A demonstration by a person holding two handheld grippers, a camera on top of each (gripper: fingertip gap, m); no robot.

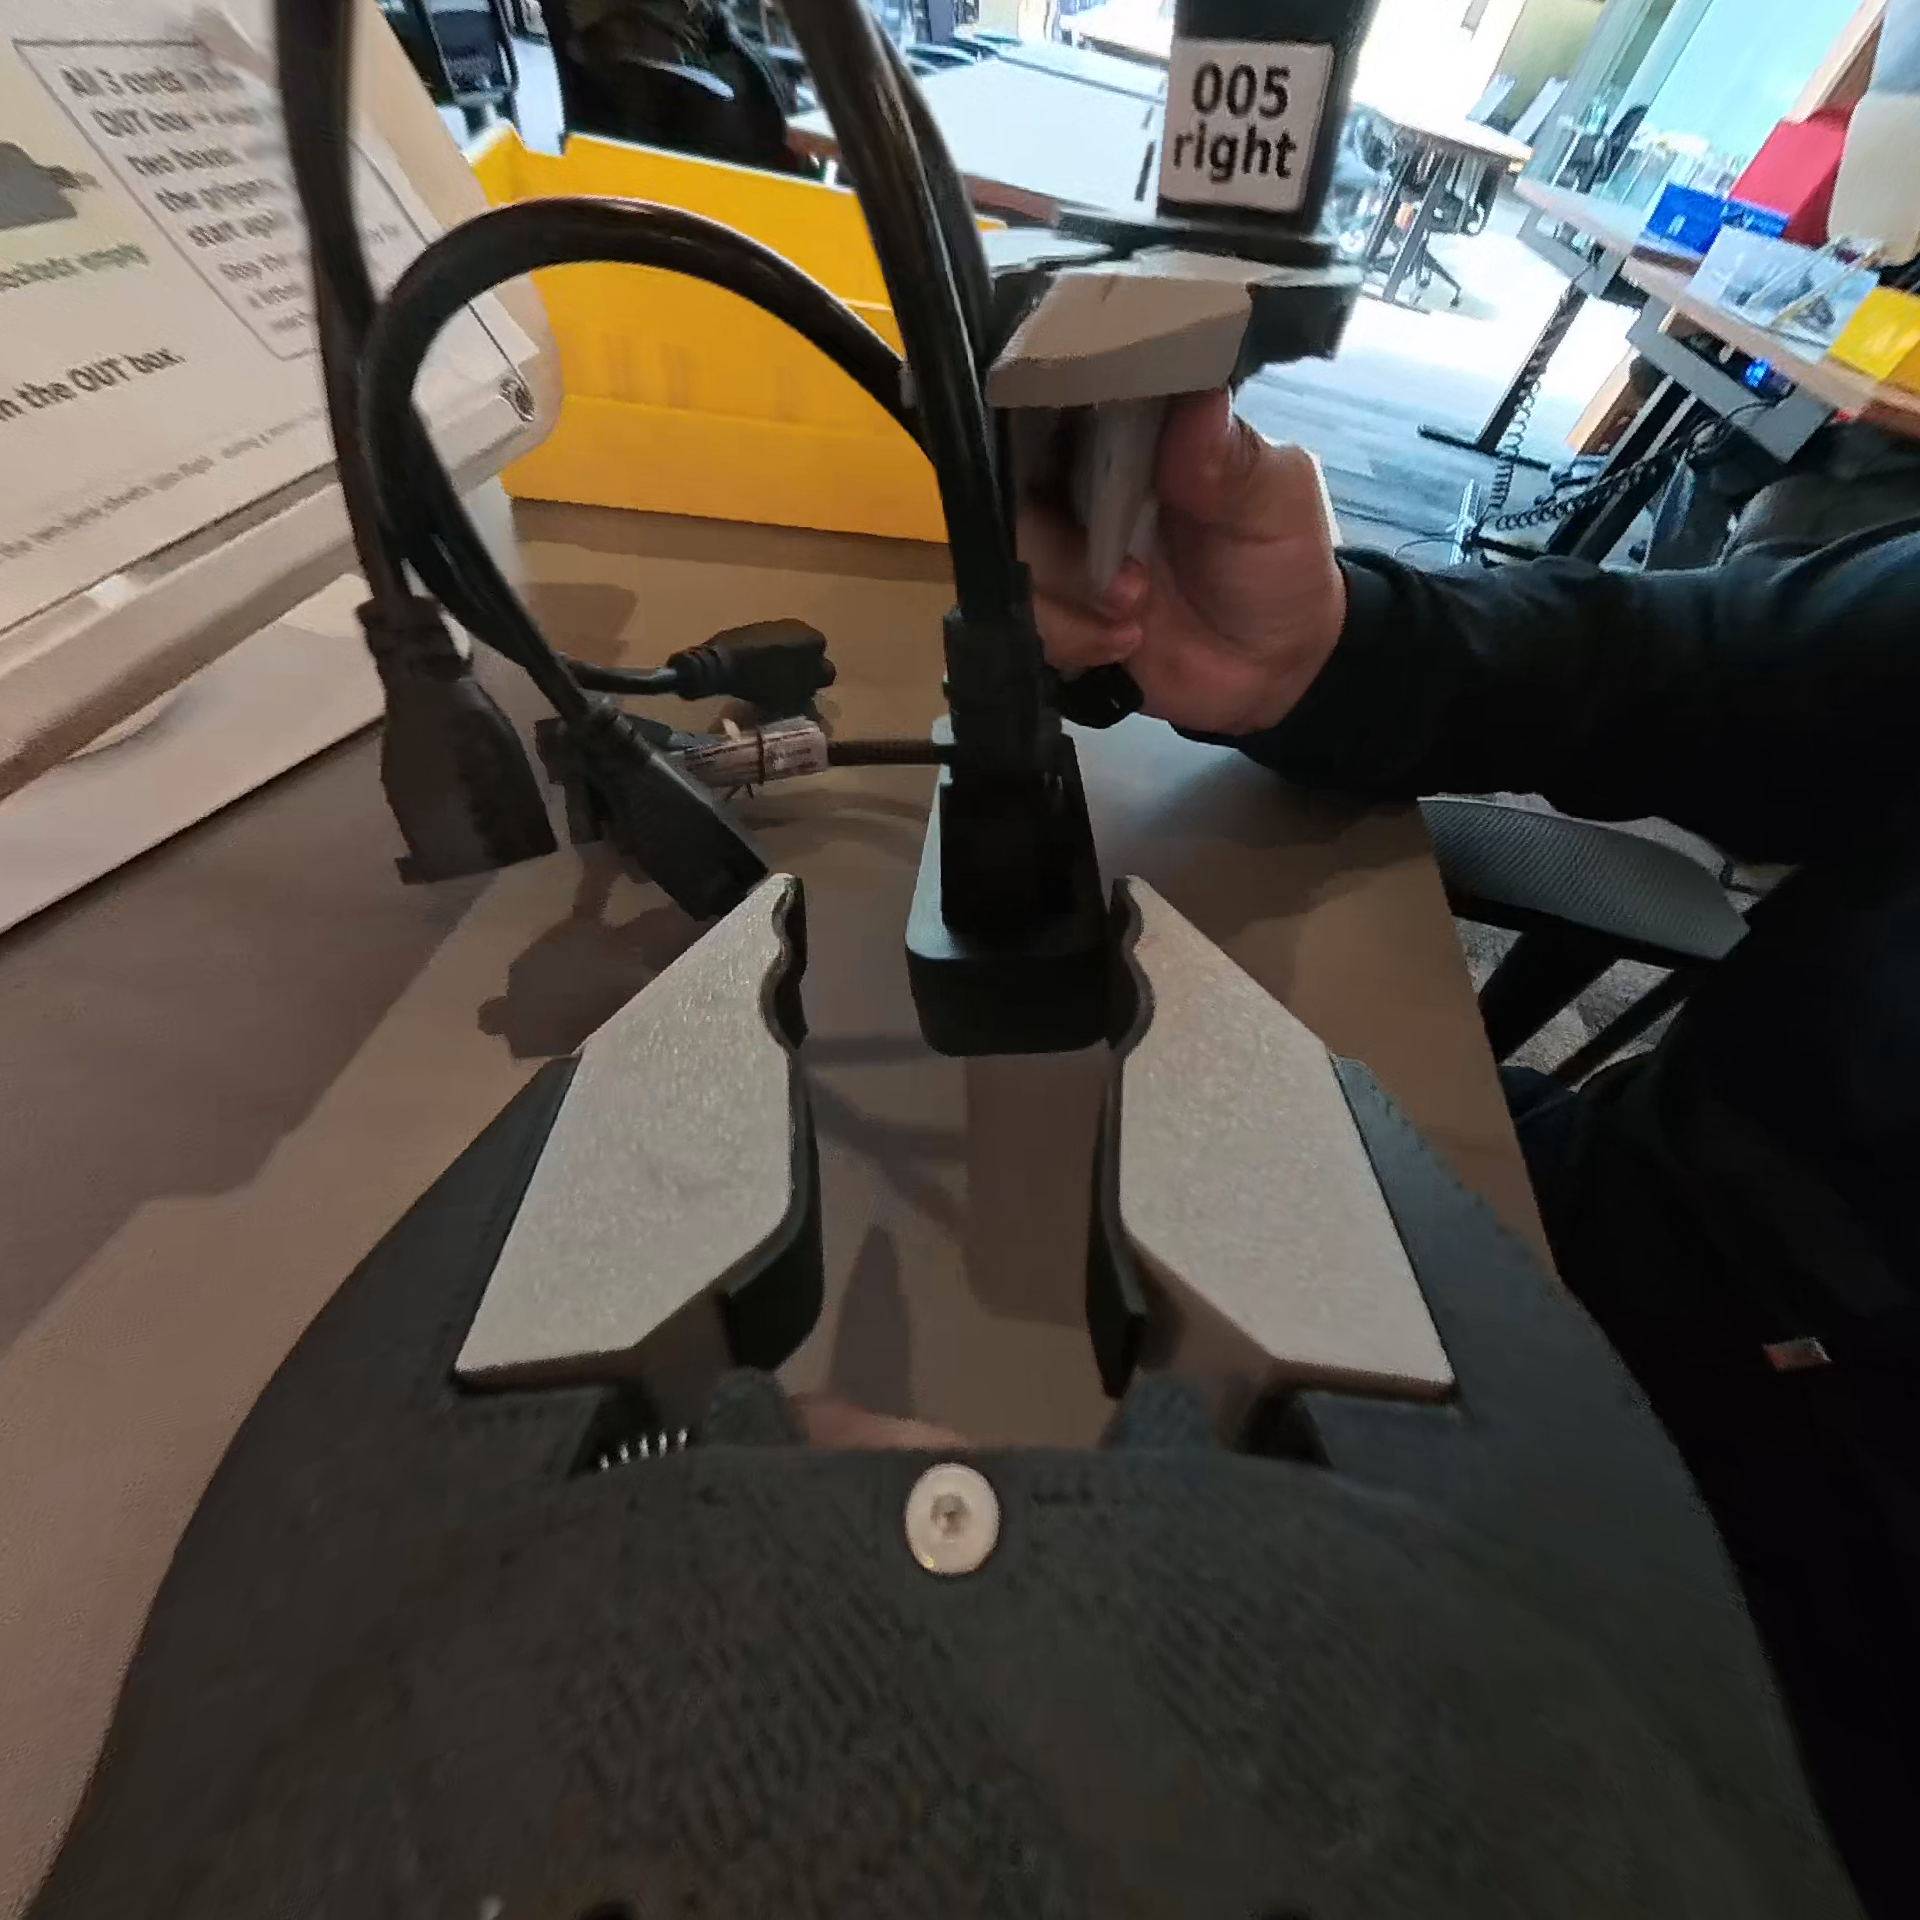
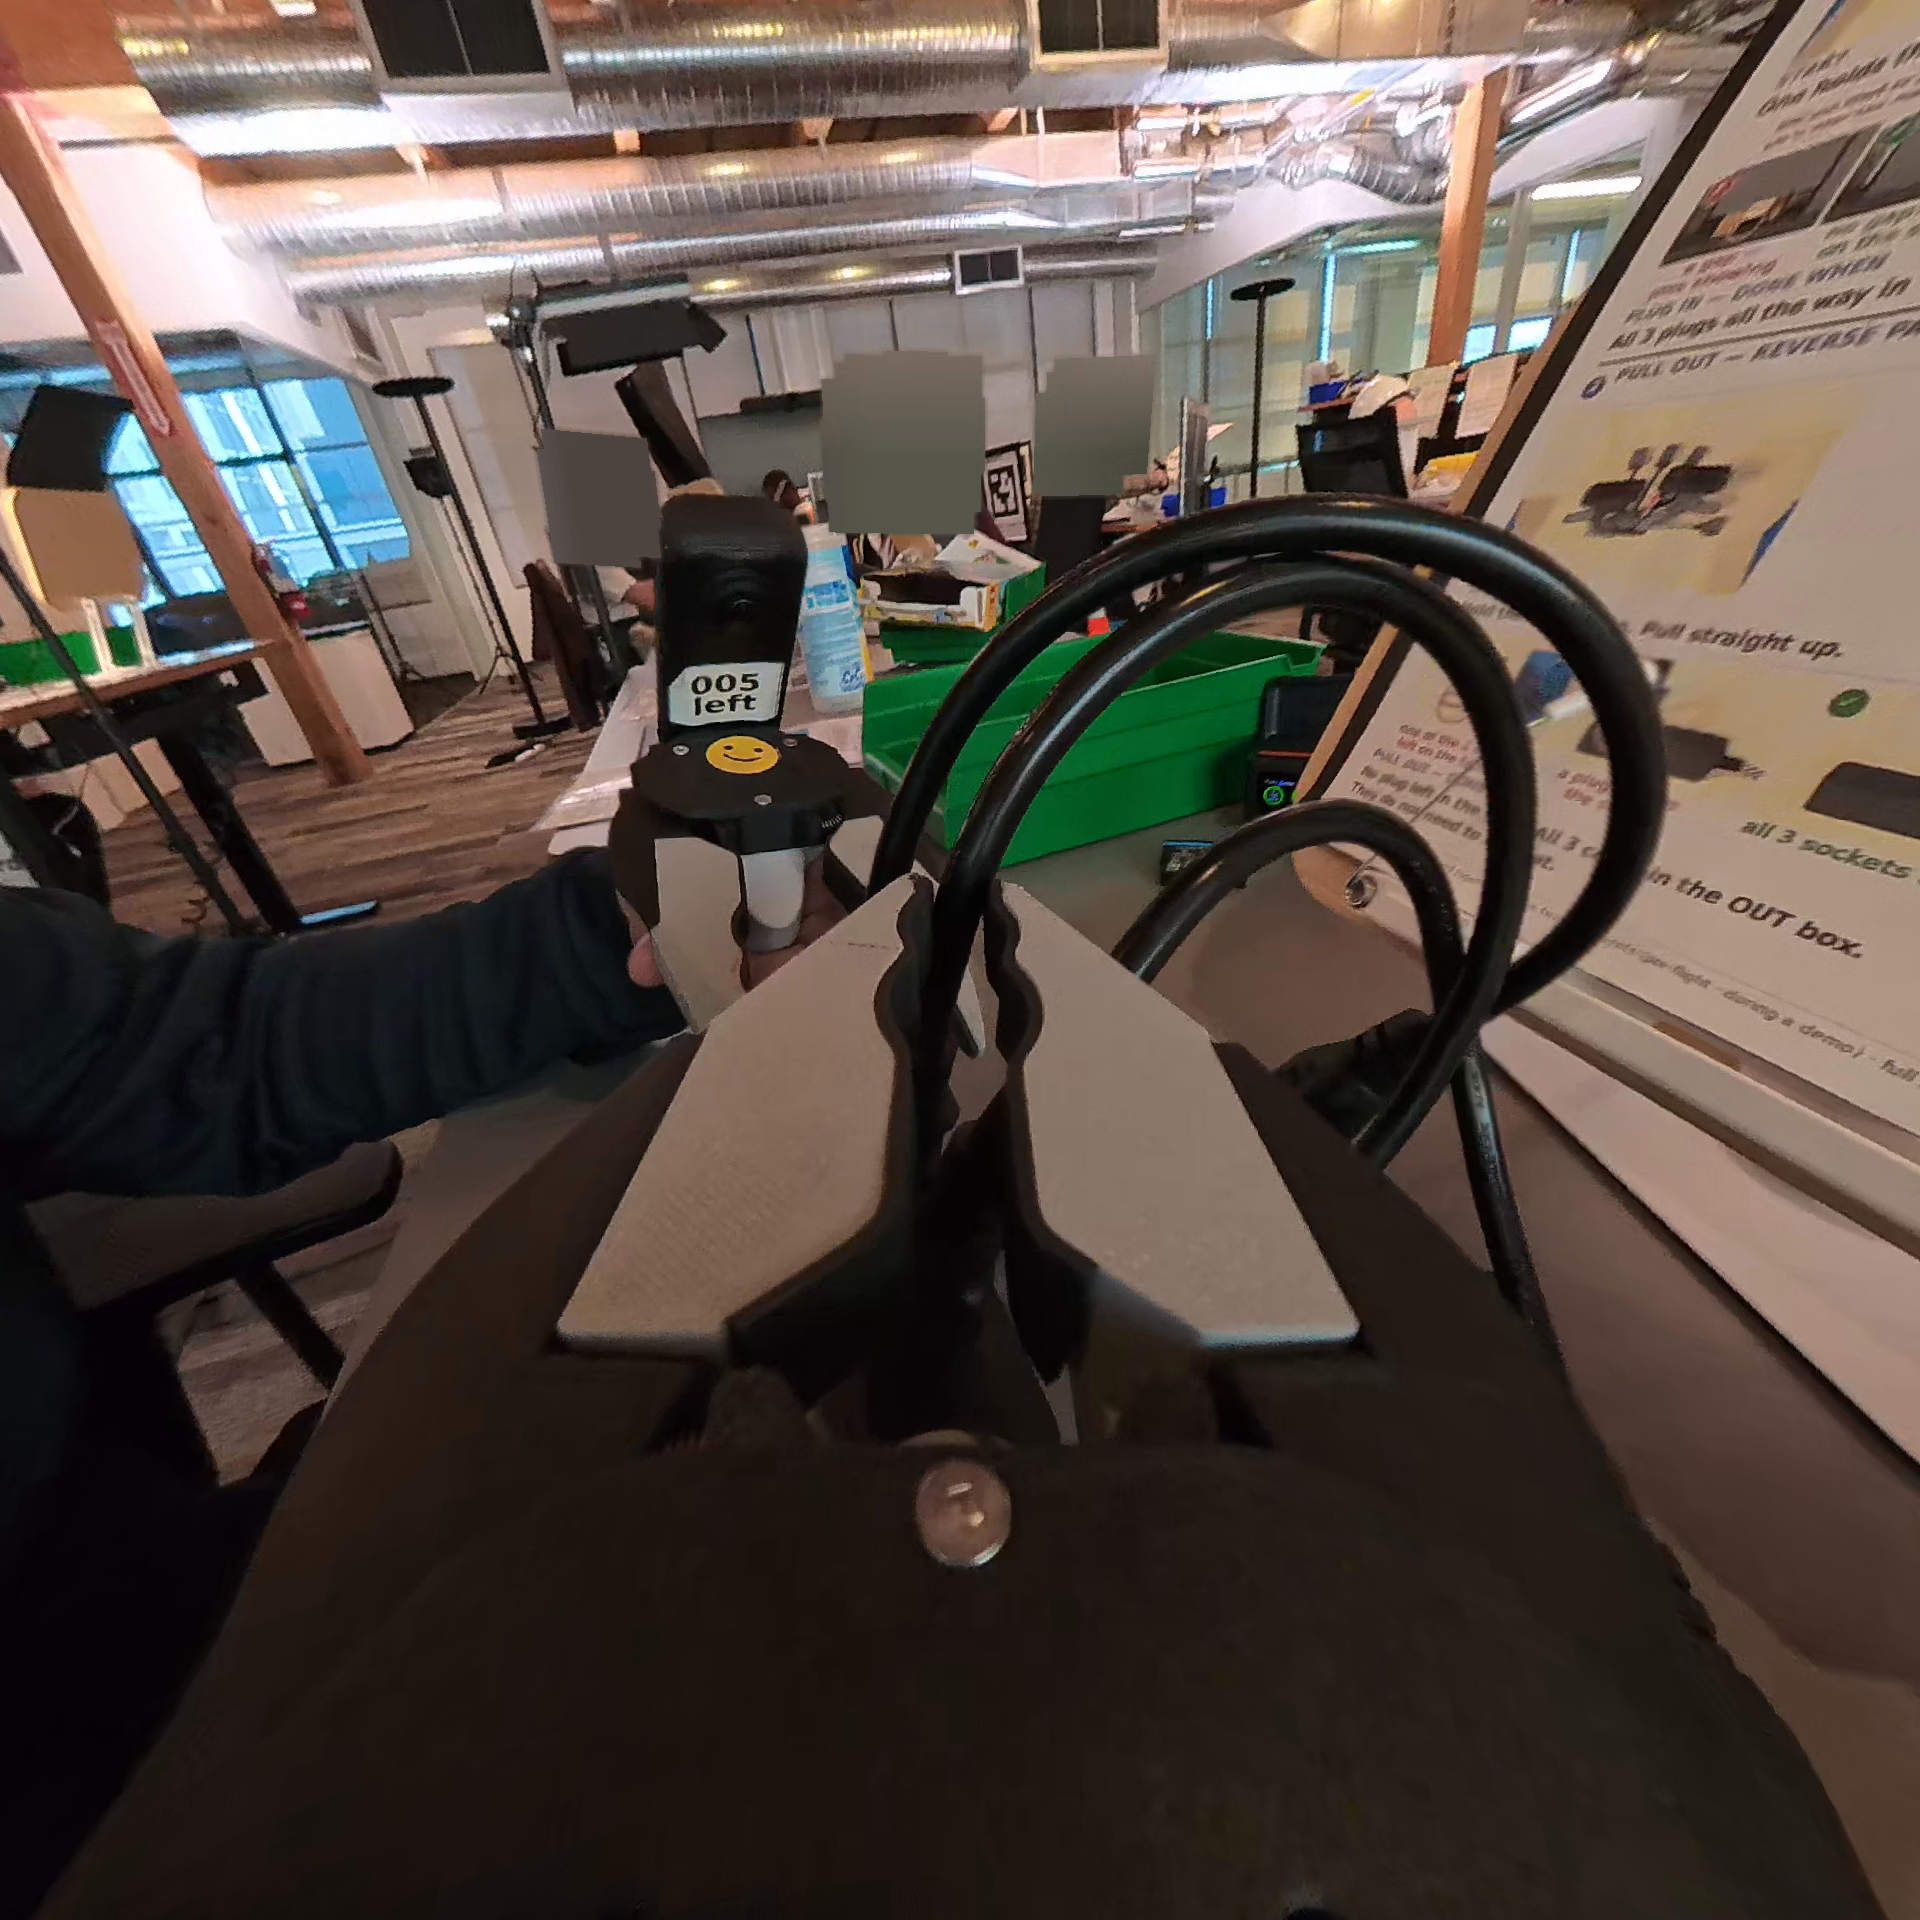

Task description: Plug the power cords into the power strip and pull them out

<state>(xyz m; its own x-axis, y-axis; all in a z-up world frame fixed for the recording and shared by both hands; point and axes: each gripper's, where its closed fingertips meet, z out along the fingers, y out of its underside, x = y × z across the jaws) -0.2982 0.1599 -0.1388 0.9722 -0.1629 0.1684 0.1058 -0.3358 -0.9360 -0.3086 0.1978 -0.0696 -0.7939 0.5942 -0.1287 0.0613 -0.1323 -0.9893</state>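
A black power strip (image 1: pixel 1003 977) lies on the brown table, its near end between the fingers of my left gripper (image 1: pixel 956 914). That gripper is open: the right pad touches the strip's side and the left pad stands apart from it. One black plug (image 1: pixel 1003 790) stands in the strip. My right gripper (image 1: pixel 1029 499) is above it, shut on that plug's black cord (image 1: pixel 966 416). In the right wrist view the cord (image 2: pixel 1226 540) runs between the pads of my right gripper (image 2: pixel 958 904). Two loose plugs (image 1: pixel 457 769) (image 1: pixel 665 821) lie to the left.
A yellow bin (image 1: pixel 707 416) and a white instruction board (image 1: pixel 208 312) stand behind the strip. A flat plug (image 1: pixel 758 655) and a labelled braided cable (image 1: pixel 769 748) lie beyond it. A green bin (image 2: pixel 1091 727) shows farther off. The table's edge and a chair (image 1: pixel 1579 873) are on the right. About 8 cm separates my left fingertips from my right.
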